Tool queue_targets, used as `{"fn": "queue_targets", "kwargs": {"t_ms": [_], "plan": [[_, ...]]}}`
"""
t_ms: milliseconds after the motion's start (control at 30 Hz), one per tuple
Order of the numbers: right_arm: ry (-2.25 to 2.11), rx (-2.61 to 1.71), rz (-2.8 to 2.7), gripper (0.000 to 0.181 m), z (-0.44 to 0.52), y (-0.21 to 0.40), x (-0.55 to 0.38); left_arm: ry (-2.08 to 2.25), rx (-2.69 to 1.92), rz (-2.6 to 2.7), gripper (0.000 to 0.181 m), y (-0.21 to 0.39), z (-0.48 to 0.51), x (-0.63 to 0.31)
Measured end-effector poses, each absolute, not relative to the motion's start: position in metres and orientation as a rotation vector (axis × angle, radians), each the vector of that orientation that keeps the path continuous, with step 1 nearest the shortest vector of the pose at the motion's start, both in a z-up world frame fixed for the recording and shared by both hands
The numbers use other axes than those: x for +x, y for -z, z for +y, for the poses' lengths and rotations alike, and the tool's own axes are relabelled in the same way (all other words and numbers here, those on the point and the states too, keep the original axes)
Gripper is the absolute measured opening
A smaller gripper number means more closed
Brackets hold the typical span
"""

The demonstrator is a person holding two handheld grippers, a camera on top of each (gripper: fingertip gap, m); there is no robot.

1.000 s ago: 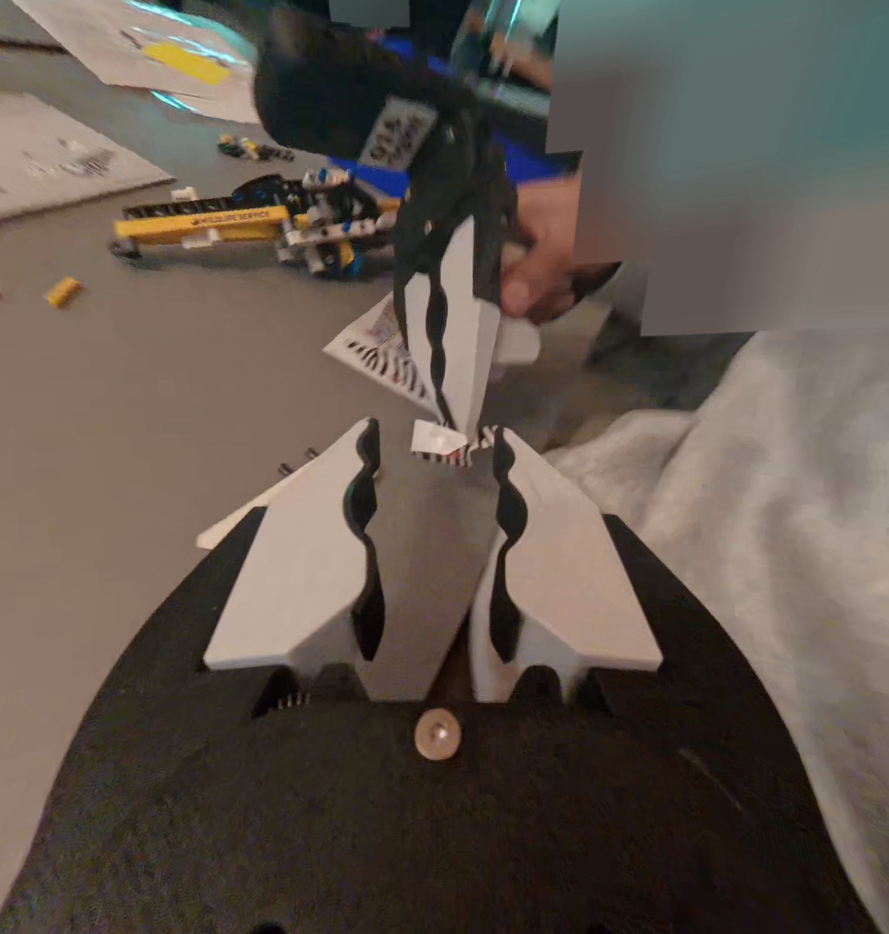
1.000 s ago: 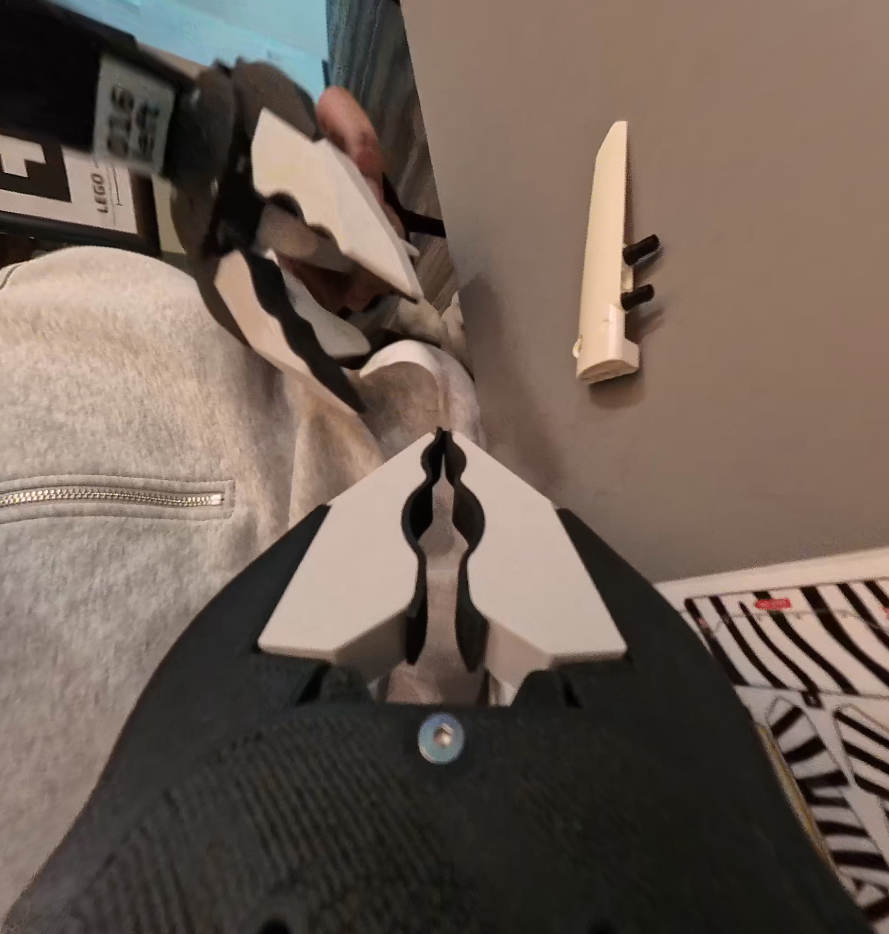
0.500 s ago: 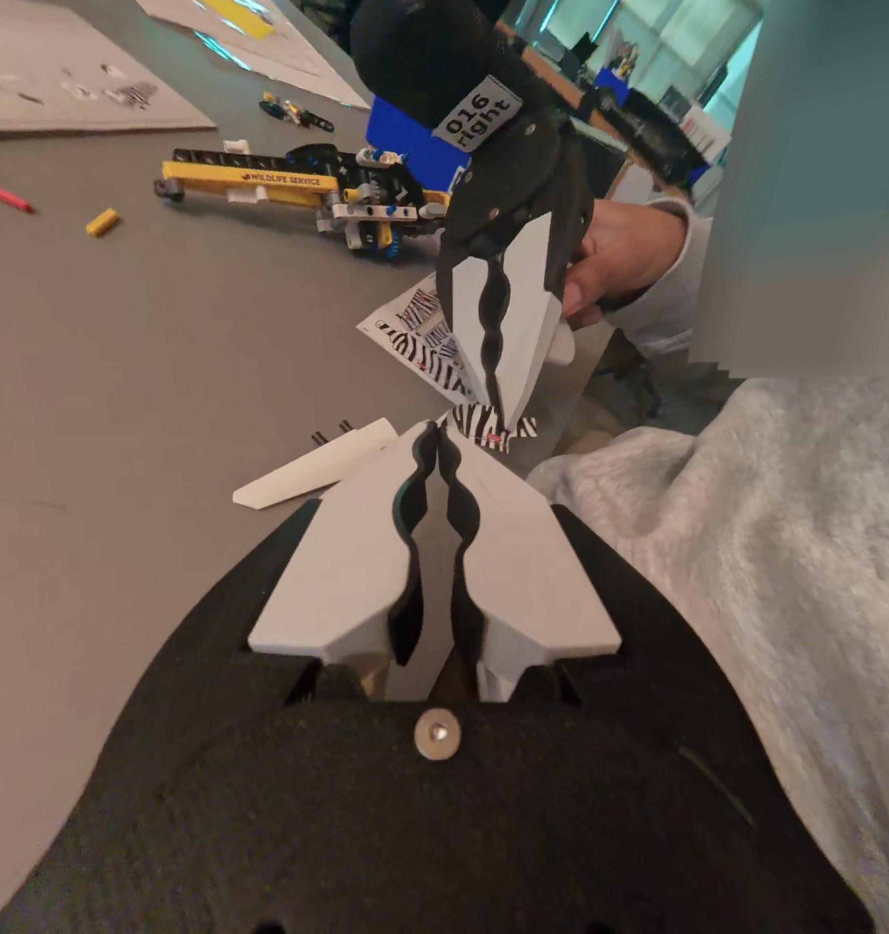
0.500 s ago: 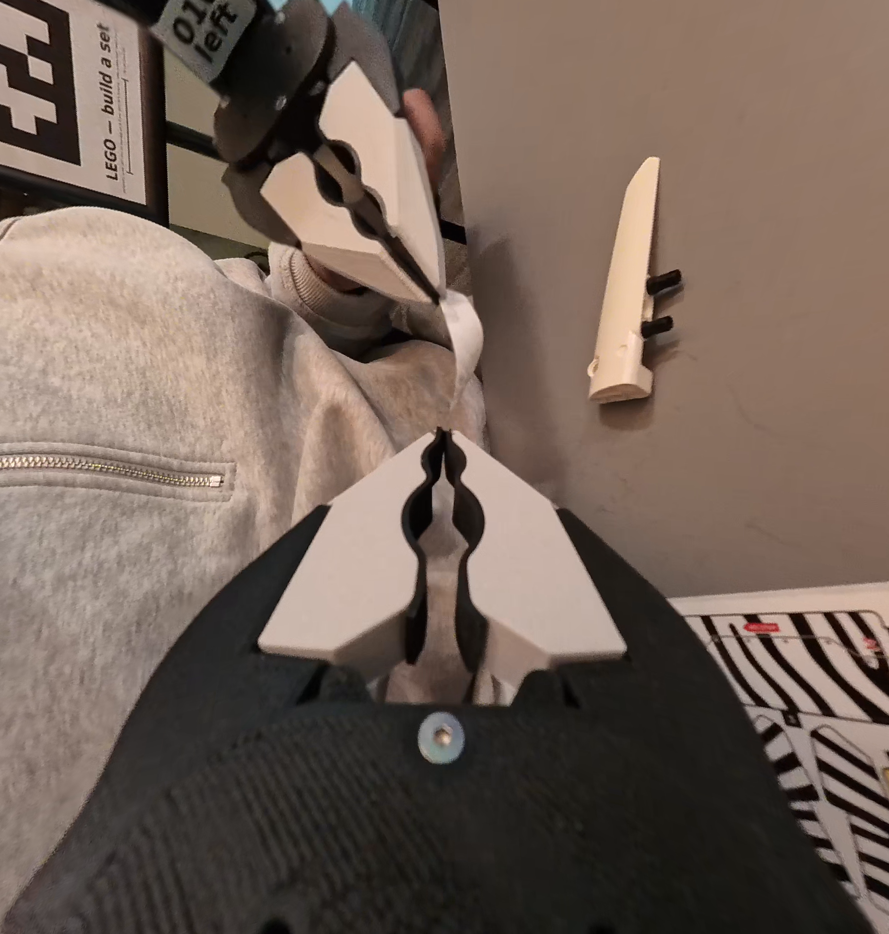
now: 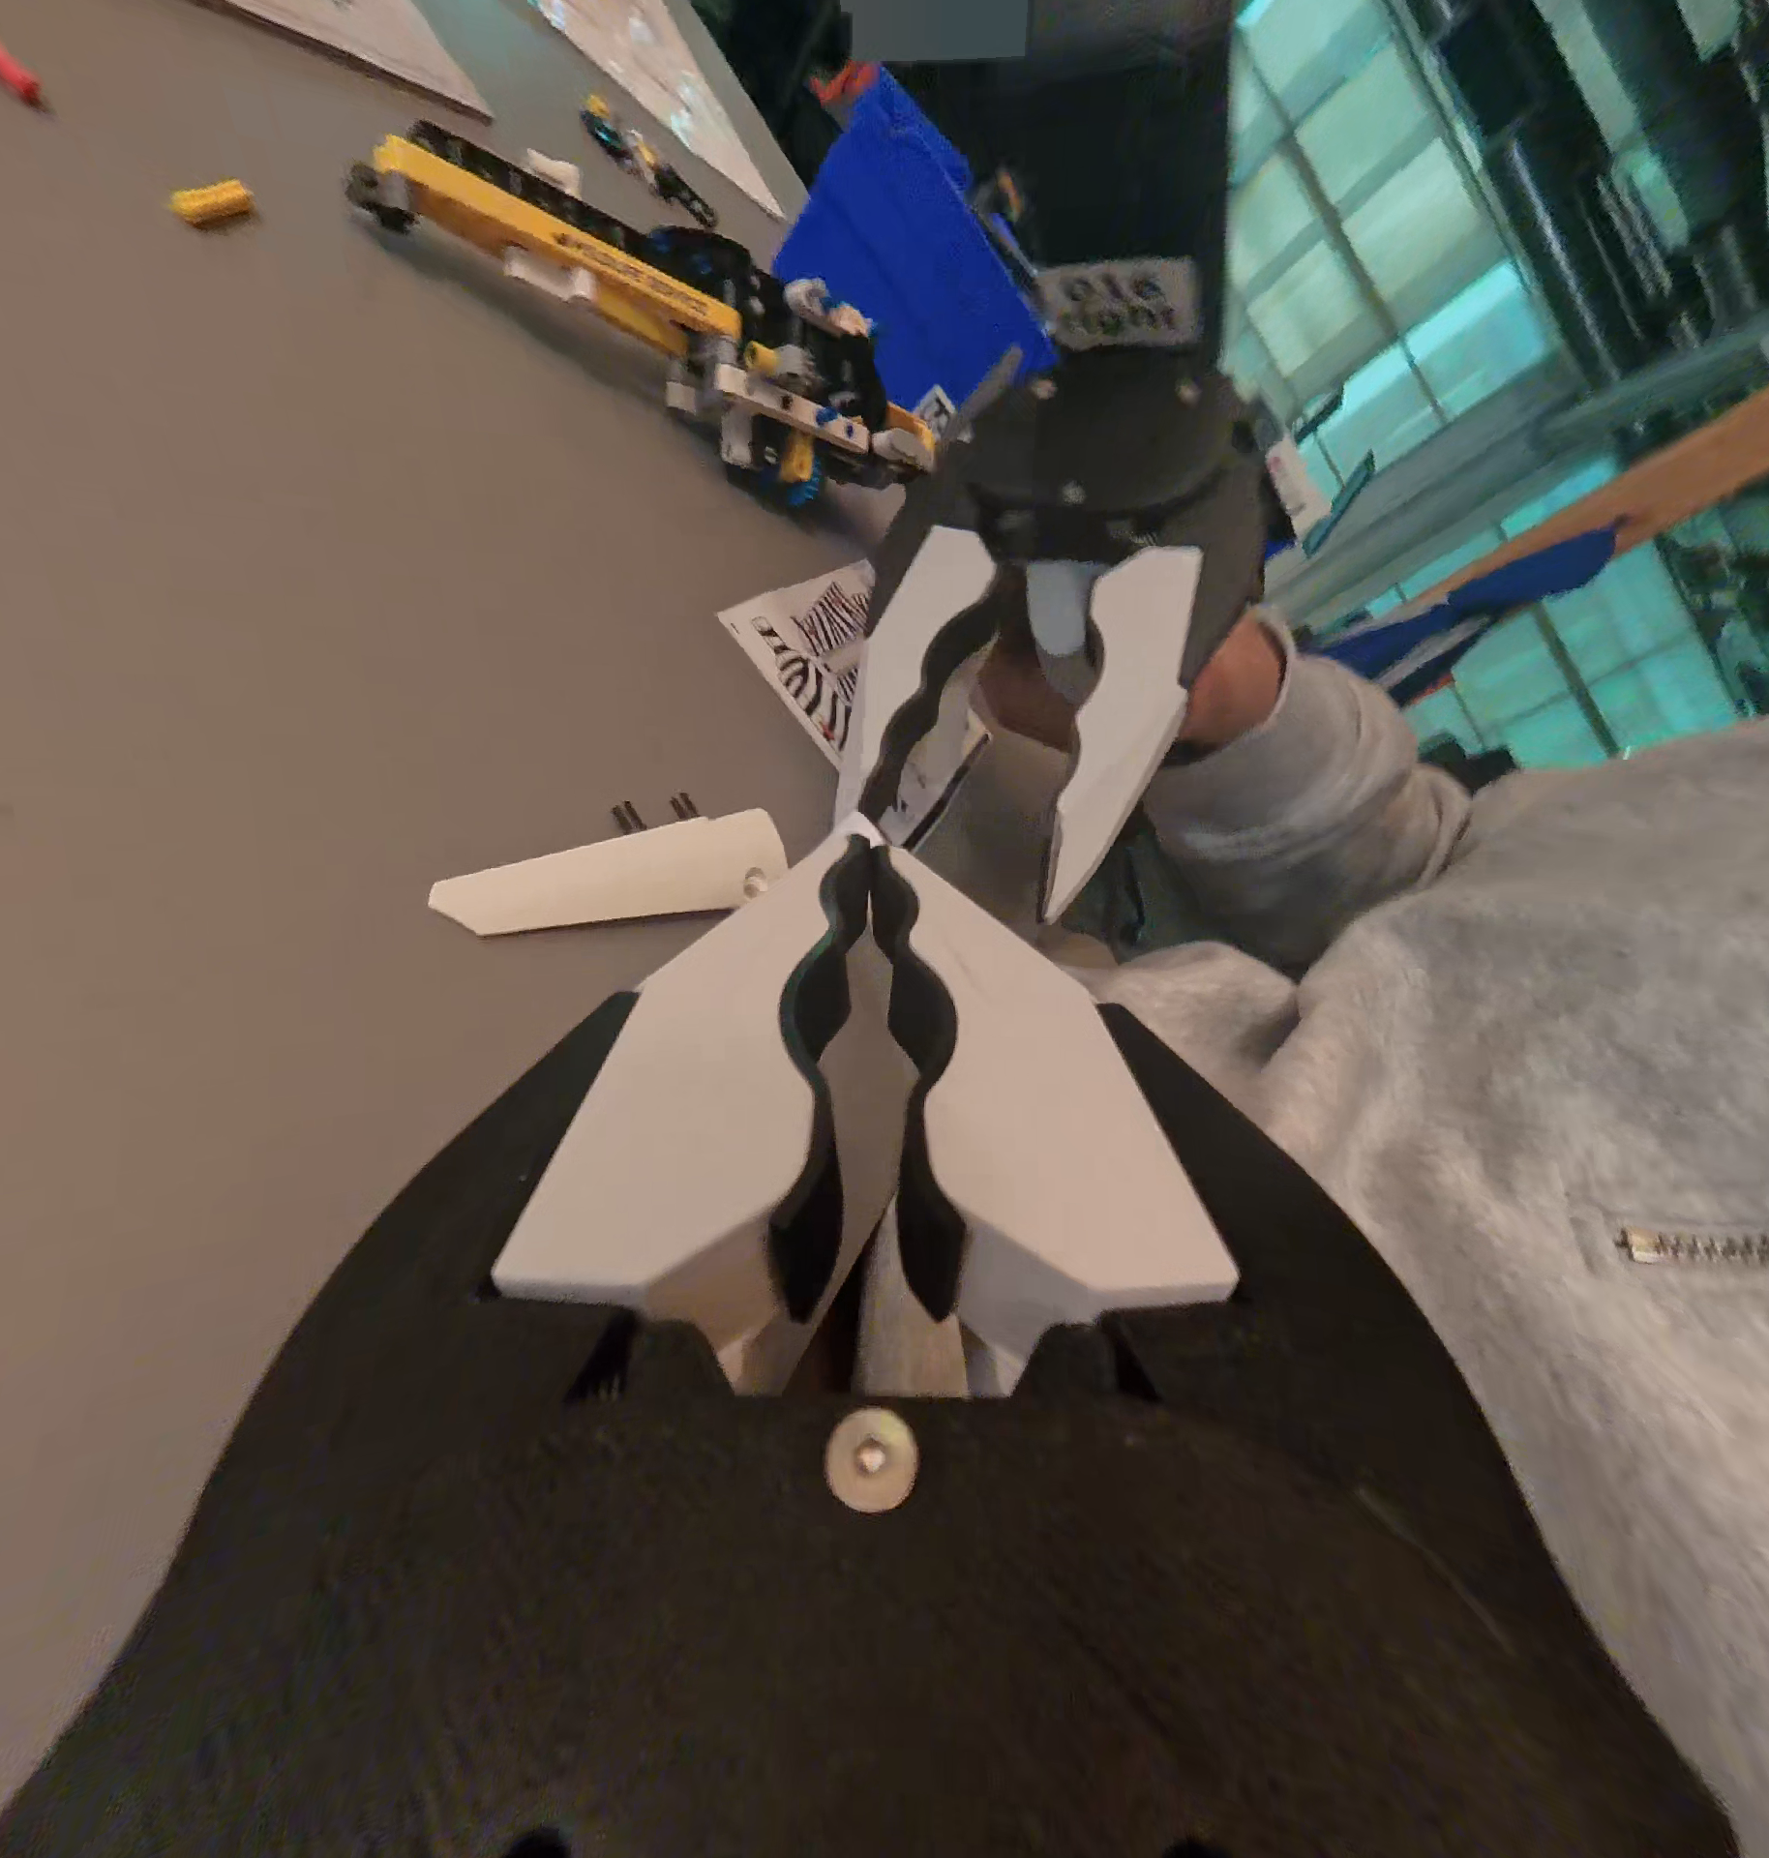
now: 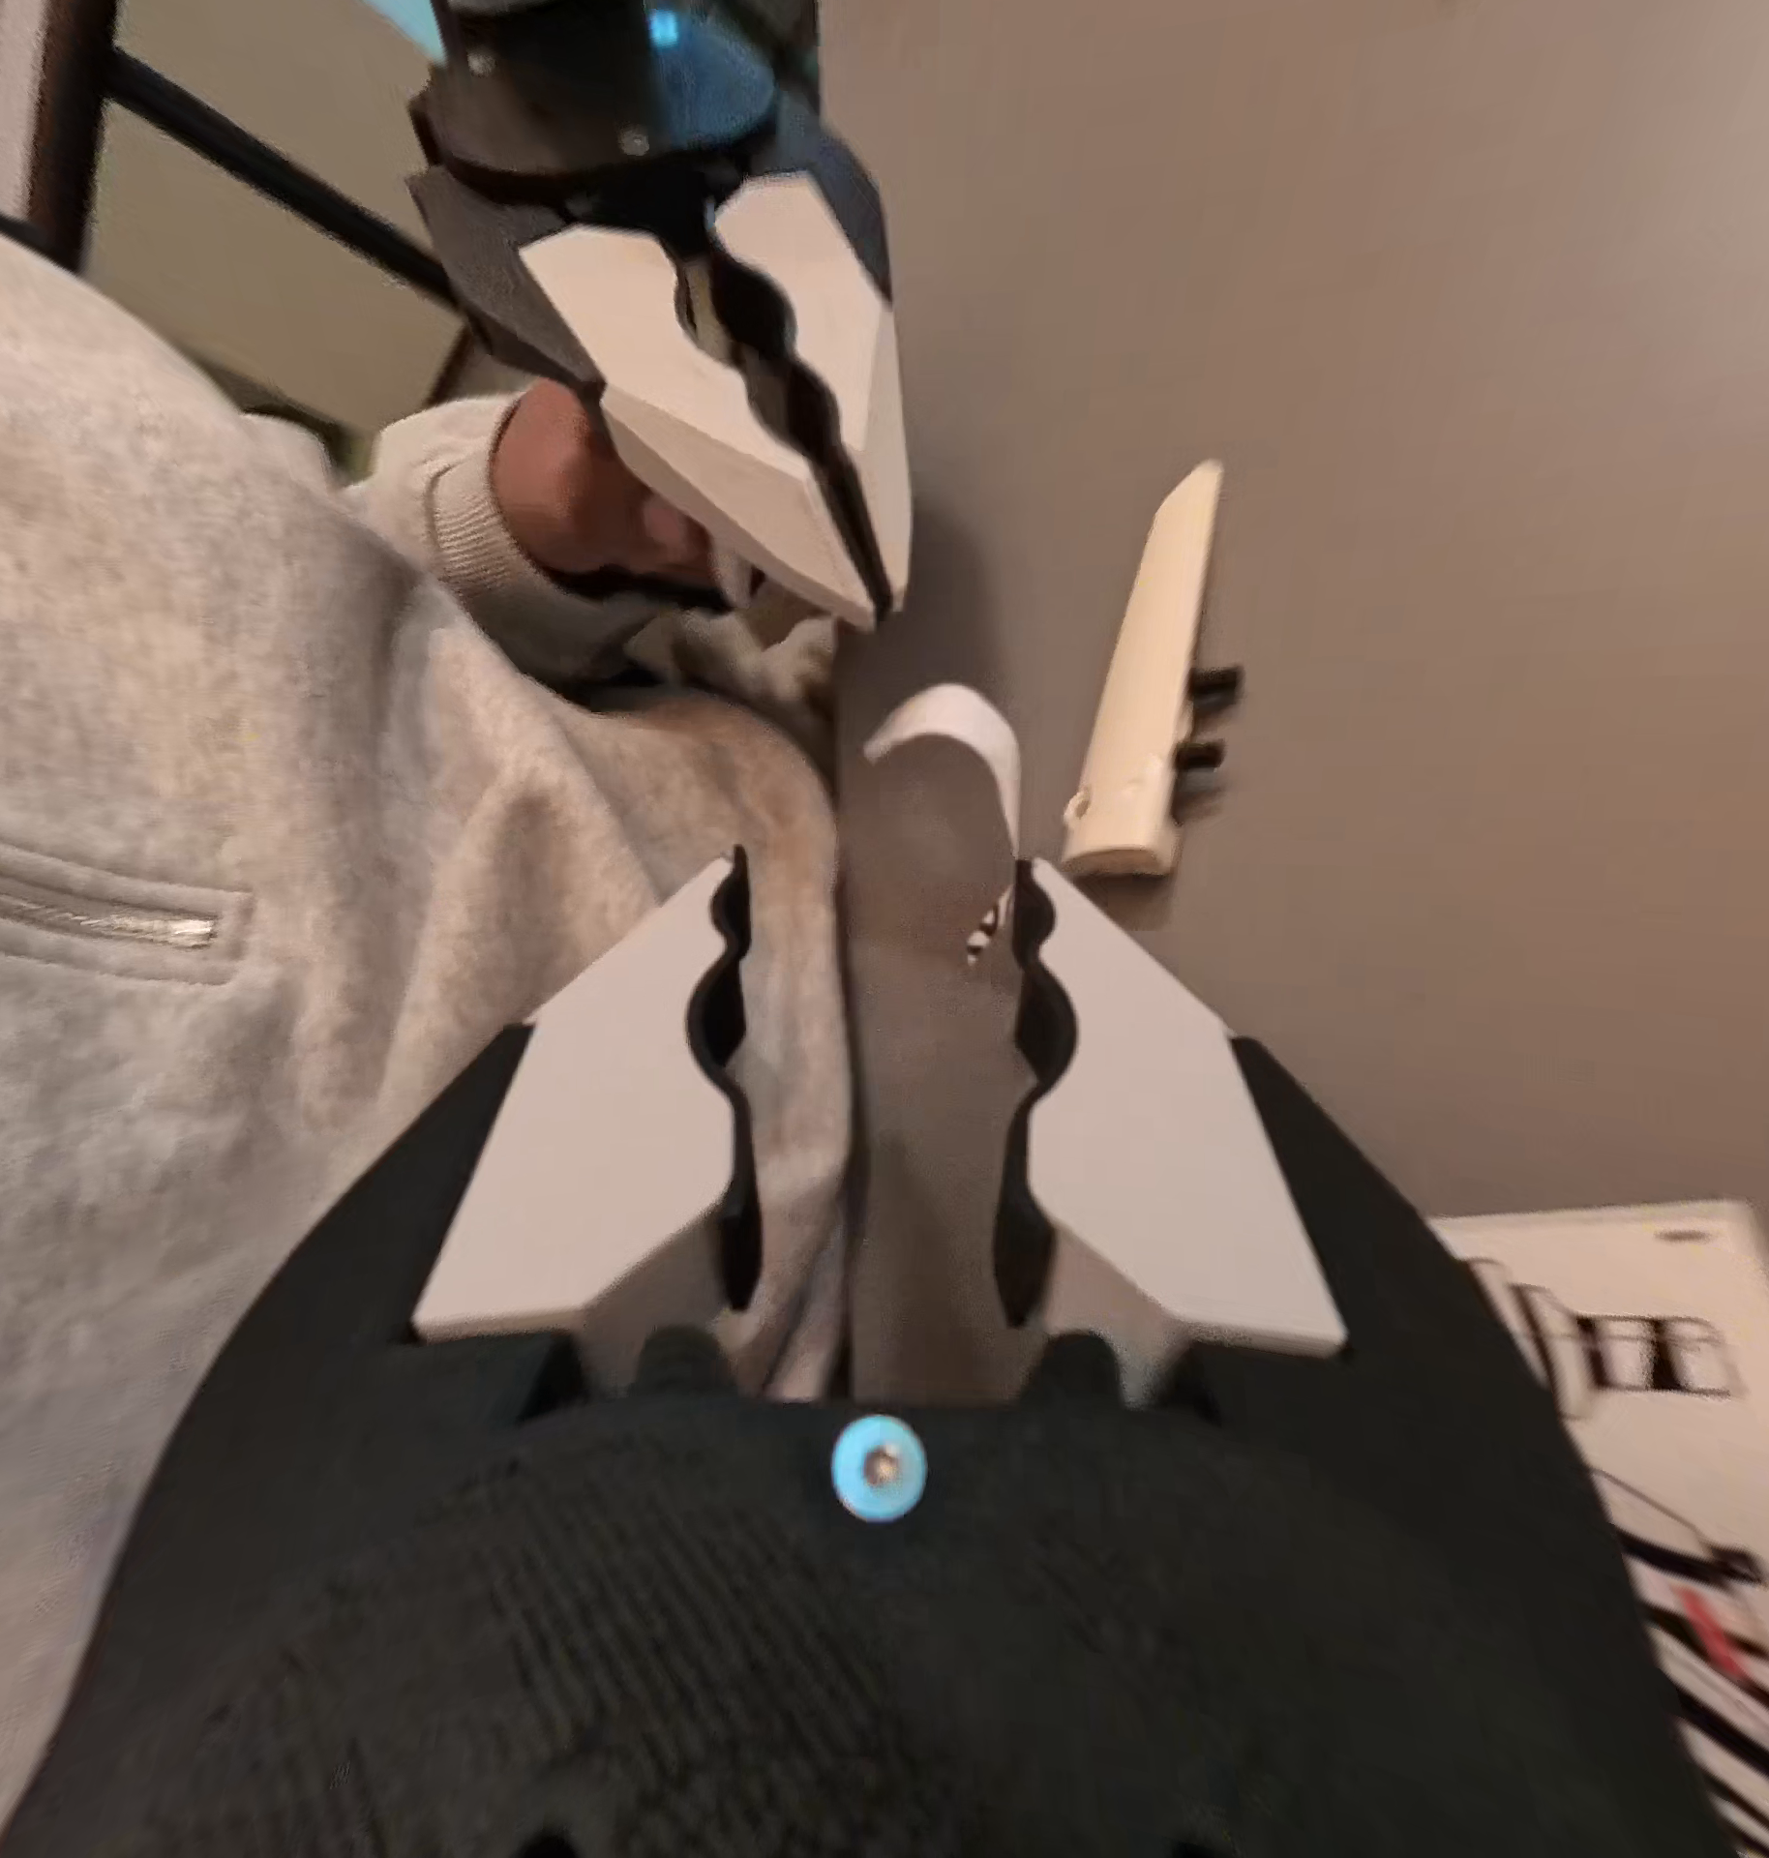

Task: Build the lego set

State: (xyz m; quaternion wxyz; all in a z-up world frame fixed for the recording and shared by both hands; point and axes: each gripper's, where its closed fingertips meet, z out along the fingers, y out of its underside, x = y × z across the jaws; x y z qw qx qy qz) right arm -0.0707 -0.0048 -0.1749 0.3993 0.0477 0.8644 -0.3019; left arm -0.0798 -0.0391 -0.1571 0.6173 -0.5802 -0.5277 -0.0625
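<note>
A small zebra-striped sticker [image 5: 926, 779] hangs between the two grippers above the table's near edge. My left gripper [image 5: 865, 855] is shut, and the sticker's near end sits at its tips. My right gripper [image 6: 880, 870] is open. The sticker [image 6: 946, 719] curls past its tips and clings to one of its fingers [image 6: 1112, 1056]. In the left wrist view the right gripper [image 5: 951, 860] points at my left one, jaws apart. In the right wrist view the left gripper [image 6: 875, 608] hangs shut just above the sticker. A white Lego panel [image 5: 609, 875] with two black pins lies on the table; it also shows in the right wrist view [image 6: 1152, 684].
A yellow and black Lego build [image 5: 619, 271] lies farther back on the grey table [image 5: 257, 603]. A zebra sticker sheet [image 5: 810, 664] lies by the table edge, also in the right wrist view [image 6: 1665, 1508]. A yellow piece [image 5: 212, 199] and a blue box [image 5: 911, 251] are beyond. A person's grey sweater [image 5: 1514, 1106] fills the near side. The left gripper's tips are roughly 4 cm from the right gripper's. From either gripper's tips it is about 20 cm to the yellow piece [image 5: 212, 199].
My right gripper has opened and let go of the sticker. My left gripper closed on the sticker a second ago and stays shut. Both grippers have tilted.
</note>
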Motion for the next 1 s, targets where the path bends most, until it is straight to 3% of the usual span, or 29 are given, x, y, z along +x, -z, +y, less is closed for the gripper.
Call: {"fn": "queue_targets", "kwargs": {"t_ms": [67, 133, 233, 300, 367, 467, 600, 733, 833, 933, 1000], "plan": [[0.967, 0.07, 2.306, 0.062, -0.014, 0.171, -0.082, 0.181, -1.232, -1.261, 0.0, 0.154, -0.044, -0.083], [1.169, -0.008, 2.436, 0.061, -0.02, 0.166, -0.088, 0.236, -1.128, -1.282, 0.0, 0.15, -0.047, -0.086], [1.275, -0.012, 2.596, 0.029, -0.023, 0.168, -0.093, 0.198, -1.122, -1.238, 0.0, 0.144, -0.046, -0.087], [1.221, 0.024, 2.599, 0.023, -0.021, 0.173, -0.09, 0.068, -1.179, -1.18, 0.003, 0.134, -0.047, -0.086], [1.147, 0.087, 2.533, 0.029, -0.018, 0.174, -0.085, -0.072, -1.28, -1.121, 0.028, 0.128, -0.045, -0.085], [1.08, 0.181, 2.359, 0.033, -0.017, 0.163, -0.078, -0.223, -1.488, -1.029, 0.045, 0.129, -0.035, -0.078], [1.031, 0.228, 2.126, 0.03, -0.016, 0.143, -0.069, -0.454, -1.709, -0.966, 0.041, 0.139, -0.029, -0.078], [0.993, 0.238, 2.083, 0.032, -0.013, 0.143, -0.068, -0.464, -1.711, -0.946, 0.012, 0.136, -0.024, -0.075], [0.956, 0.235, 2.066, 0.036, -0.008, 0.145, -0.064, -0.398, -1.666, -0.935, 0.0, 0.131, -0.023, -0.071], [0.921, 0.232, 2.048, 0.036, -0.005, 0.148, -0.06, -0.362, -1.647, -0.935, 0.003, 0.131, -0.023, -0.069], [0.902, 0.23, 2.038, 0.035, -0.004, 0.149, -0.057, -0.374, -1.647, -0.957, 0.025, 0.133, -0.024, -0.073]]}}
